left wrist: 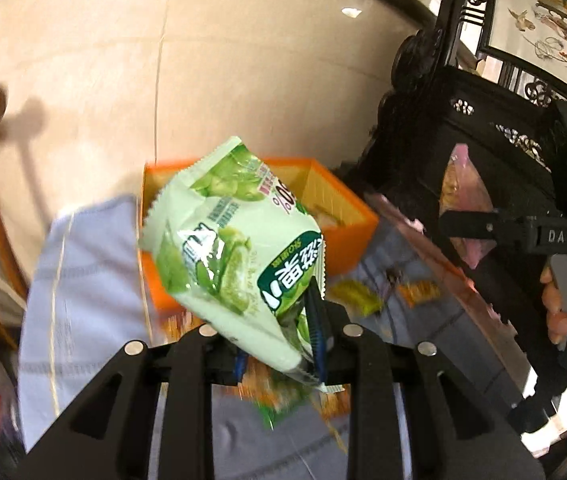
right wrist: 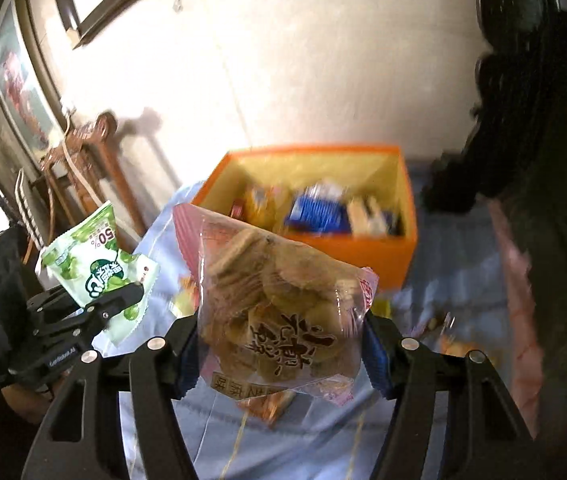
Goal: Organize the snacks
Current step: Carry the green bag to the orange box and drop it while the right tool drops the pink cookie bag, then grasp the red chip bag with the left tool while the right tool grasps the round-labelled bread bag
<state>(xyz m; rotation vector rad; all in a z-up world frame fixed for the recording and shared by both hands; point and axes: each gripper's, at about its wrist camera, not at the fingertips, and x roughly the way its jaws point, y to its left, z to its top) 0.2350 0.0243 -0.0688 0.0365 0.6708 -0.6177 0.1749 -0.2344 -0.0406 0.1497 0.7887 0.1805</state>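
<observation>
Jaws pinch green packet (left wrist: 239, 240), cracker bag (right wrist: 279, 304)

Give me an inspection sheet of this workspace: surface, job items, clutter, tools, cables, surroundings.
Surface: pale blue cloth spread under everything.
Job's things: orange box on the cloth, already holding blurred packets; green snack bag and clear biscuit bag both lifted, short of the box.
Clutter: small loose packets scattered on the cloth near the box.
Grippers: left tool shut on the green snack bag's corner; right tool shut on the clear biscuit bag.
Cables: nothing seen.
Surroundings: cream tiled floor, dark carved furniture, wooden chair.
</observation>
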